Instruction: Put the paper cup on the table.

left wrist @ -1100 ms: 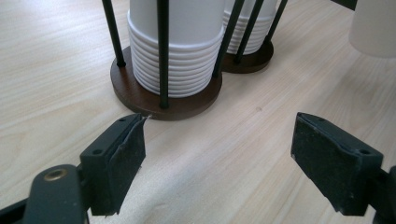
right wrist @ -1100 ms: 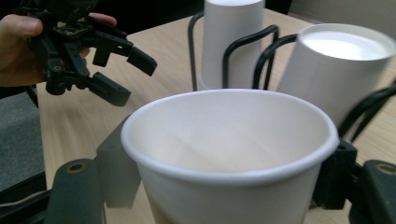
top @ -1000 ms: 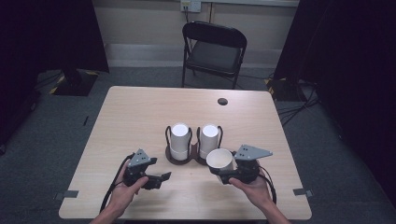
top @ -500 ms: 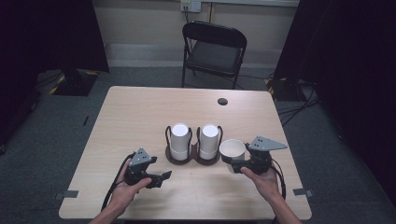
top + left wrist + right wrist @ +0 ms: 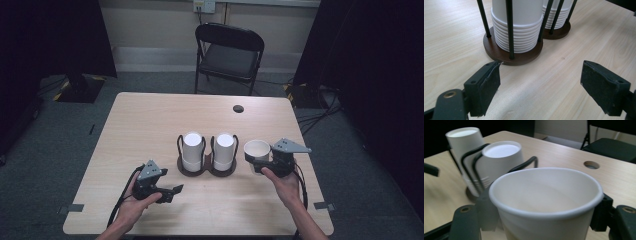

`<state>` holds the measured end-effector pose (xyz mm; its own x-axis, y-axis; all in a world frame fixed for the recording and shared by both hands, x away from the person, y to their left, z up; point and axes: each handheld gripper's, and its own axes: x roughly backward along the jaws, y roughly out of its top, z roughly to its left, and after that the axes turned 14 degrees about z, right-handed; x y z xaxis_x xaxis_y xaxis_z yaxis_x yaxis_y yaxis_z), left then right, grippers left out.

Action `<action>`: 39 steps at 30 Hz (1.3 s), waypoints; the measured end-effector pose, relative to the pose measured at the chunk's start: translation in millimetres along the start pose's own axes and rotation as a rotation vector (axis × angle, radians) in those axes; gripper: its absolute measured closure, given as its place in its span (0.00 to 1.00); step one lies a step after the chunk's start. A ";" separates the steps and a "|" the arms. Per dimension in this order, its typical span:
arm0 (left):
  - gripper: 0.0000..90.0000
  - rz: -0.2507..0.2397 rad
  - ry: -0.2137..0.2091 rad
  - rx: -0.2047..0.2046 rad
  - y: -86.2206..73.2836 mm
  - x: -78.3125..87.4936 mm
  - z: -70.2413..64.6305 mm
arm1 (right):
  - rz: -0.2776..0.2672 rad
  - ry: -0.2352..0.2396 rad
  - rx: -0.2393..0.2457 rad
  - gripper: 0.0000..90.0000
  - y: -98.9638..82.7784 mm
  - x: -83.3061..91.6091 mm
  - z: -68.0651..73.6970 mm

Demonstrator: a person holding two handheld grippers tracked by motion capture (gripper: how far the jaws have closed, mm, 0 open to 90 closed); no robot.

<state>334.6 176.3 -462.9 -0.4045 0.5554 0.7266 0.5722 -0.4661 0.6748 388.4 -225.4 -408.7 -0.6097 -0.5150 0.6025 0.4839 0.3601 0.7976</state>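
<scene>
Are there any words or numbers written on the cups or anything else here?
None. The cup in the right tool is plain white, the stacked cups in the holder are plain too, and the table and chair carry no writing.

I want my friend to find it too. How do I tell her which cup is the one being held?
Look at the wooden table and find the dark holder in its middle with two stacks of white cups standing upside down. Just to the right, the right gripper has its jaws closed around a single paper cup. It's the only one with its mouth facing up, outside the holder.
</scene>
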 end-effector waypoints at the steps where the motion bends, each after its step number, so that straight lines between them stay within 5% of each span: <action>1: 0.18 0.002 -0.004 0.004 -0.5 -0.5 0.0 | 0.001 -0.009 -0.001 0.31 1.2 -2.1 -1.9; 11: 0.18 -0.019 0.001 -0.031 1.9 2.1 -3.9 | -0.003 -0.054 -0.052 0.30 14.4 -22.9 -23.1; 25: 0.18 -0.009 0.002 -0.017 0.6 0.7 -3.1 | 0.010 -0.108 -0.138 0.28 21.8 -56.6 -58.1; 39: 0.18 -0.004 -0.002 -0.023 0.3 -0.3 -4.9 | 0.062 -0.111 -0.184 0.25 11.4 -88.1 -66.8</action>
<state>331.4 172.5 -462.2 -0.4053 0.5582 0.7239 0.5545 -0.4795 0.6802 489.5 -227.9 -454.6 -0.6353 -0.4039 0.6582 0.6233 0.2351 0.7458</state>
